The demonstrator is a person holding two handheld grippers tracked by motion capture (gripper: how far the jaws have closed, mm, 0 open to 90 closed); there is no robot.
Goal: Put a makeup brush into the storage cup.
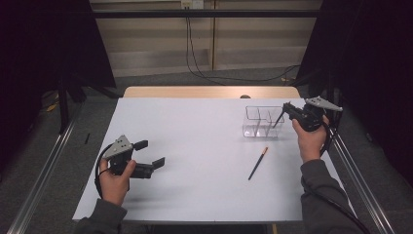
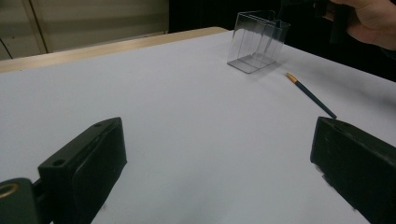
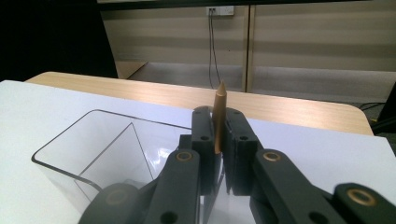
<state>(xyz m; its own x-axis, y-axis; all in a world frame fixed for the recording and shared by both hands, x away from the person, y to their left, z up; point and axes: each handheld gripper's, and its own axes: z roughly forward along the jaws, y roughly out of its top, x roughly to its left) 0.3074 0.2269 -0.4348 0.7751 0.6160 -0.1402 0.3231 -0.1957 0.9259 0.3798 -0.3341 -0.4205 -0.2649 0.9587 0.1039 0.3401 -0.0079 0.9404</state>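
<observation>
Left gripper (image 1: 151, 153), nearest the lens, resting low over white table (image 1: 195, 146), black jaws spread wide with nothing between. Farther right, dark pencil (image 1: 257, 164) lying flat with orange tip, near clear plastic two-compartment box (image 1: 263, 122). At right, right gripper (image 3: 219, 140) poised above that box, clamped tight on wooden-tipped pencil (image 3: 219, 116), lower shaft hidden behind matte jaws.
</observation>
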